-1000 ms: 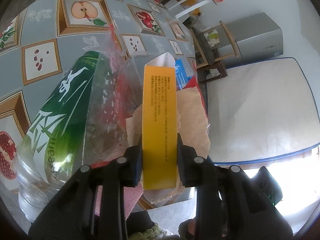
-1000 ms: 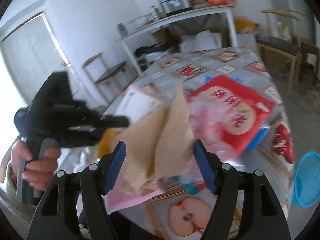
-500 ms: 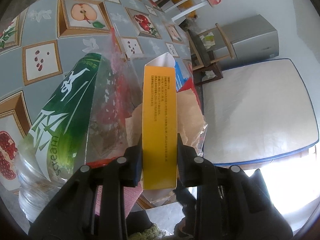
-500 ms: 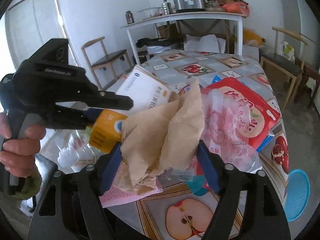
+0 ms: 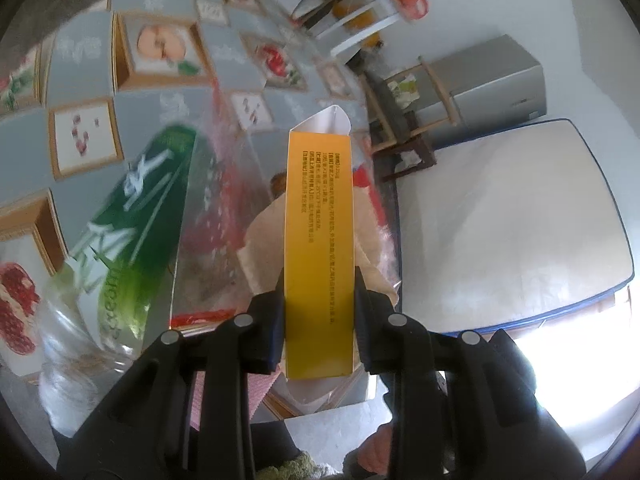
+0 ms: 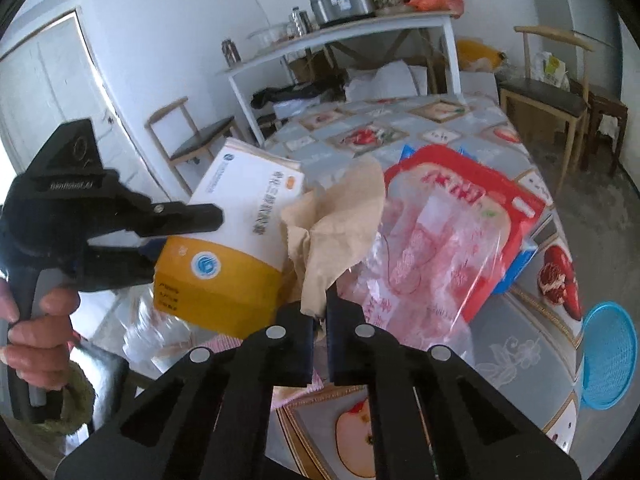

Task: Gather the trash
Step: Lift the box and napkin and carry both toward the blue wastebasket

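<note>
1. Two grippers were in use; my left gripper (image 5: 319, 320) clamped the orange-and-white carton (image 5: 319, 248) by its narrow sides, both pads pressed flat on it.
2. From the right wrist view, my left gripper (image 6: 188, 240) held that carton (image 6: 236, 248) up off the table, just left of the brown paper (image 6: 340, 232), with my hand (image 6: 36, 332) around the handle.
3. My right gripper (image 6: 319, 320) had just been closing, and its jaws were pinched on the lower edge of the brown paper, almost fully together.
4. Brown paper was crumpled, standing up from my right gripper and touching the carton's side.
5. In the left wrist view the brown paper (image 5: 260, 248) showed behind the carton on both sides.
6. Clear plastic bag with red print (image 6: 420, 264) lay just right of the brown paper, draped over a red packet (image 6: 504, 216).
7. Green-labelled plastic bottle (image 5: 132, 248) lay left of the carton on the table, beside more clear plastic.
8. Pink cloth (image 6: 292, 392) sat under my right gripper, partly hidden.
9. Blue round dish (image 6: 608, 356) was well right of the brown paper, past the edge of the fruit-print tablecloth (image 6: 520, 364).
10. Left wrist view was motion-blurred at the far table.
</note>
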`<move>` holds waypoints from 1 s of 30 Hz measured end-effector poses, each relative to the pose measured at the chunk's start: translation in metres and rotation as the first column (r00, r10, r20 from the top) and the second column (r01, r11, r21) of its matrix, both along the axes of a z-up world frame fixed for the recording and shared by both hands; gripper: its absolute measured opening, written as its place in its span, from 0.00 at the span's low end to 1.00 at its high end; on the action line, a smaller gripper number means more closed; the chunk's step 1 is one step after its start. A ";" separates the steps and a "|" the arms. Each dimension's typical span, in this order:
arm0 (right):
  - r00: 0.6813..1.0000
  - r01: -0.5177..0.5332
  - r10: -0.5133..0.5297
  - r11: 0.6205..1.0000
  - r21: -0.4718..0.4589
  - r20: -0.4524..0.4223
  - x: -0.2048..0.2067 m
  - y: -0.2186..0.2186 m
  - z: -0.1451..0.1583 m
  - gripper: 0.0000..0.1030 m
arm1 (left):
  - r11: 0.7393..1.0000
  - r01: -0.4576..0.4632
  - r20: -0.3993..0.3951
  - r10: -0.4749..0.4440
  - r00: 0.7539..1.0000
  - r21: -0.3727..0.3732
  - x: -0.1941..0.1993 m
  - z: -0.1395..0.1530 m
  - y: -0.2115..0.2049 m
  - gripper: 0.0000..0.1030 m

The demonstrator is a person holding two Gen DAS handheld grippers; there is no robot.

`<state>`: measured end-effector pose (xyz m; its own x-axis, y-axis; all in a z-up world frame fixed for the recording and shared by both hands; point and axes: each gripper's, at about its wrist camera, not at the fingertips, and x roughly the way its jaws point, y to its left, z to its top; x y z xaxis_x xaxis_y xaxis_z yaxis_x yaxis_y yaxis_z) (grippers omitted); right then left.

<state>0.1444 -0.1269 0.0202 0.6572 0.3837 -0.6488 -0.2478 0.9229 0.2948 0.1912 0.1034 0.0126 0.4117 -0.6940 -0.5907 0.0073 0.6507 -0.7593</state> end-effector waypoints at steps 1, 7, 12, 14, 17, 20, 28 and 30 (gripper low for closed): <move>1.000 0.004 -0.004 1.000 0.009 0.019 0.000 -0.002 0.007 0.04 | 1.000 -0.010 0.031 0.010 0.999 0.005 -0.003 0.009 0.003 0.26; 0.996 0.006 -0.015 0.994 0.107 0.089 0.004 -0.012 0.041 0.04 | 0.997 -0.073 0.184 0.071 0.980 0.005 -0.019 0.059 0.022 0.26; 0.990 -0.012 -0.020 0.975 0.223 0.140 0.010 -0.024 0.068 0.04 | 0.995 -0.103 0.260 0.101 0.960 -0.005 -0.030 0.091 0.034 0.26; 0.988 -0.027 -0.019 0.954 0.297 0.153 0.011 -0.034 0.078 0.04 | 0.994 -0.108 0.290 0.104 0.951 -0.002 -0.035 0.103 0.036 0.26; 0.987 -0.050 -0.021 0.904 0.425 0.162 0.012 -0.054 0.090 0.04 | 0.994 -0.112 0.328 0.105 0.939 0.003 -0.043 0.117 0.036 0.26; 0.988 -0.051 -0.037 0.842 0.537 0.151 0.013 -0.078 0.095 0.04 | 0.994 -0.113 0.349 0.105 0.931 0.004 -0.050 0.125 0.035 0.26; 0.953 0.041 -0.212 0.797 0.603 0.215 -0.035 -0.155 0.106 0.04 | 0.999 -0.024 0.359 0.011 0.933 0.031 -0.053 0.133 -0.008 0.26; 0.941 0.082 -0.264 0.784 0.615 0.211 -0.052 -0.180 0.102 0.04 | 0.999 0.021 0.349 -0.032 0.936 0.035 -0.051 0.133 -0.028 0.26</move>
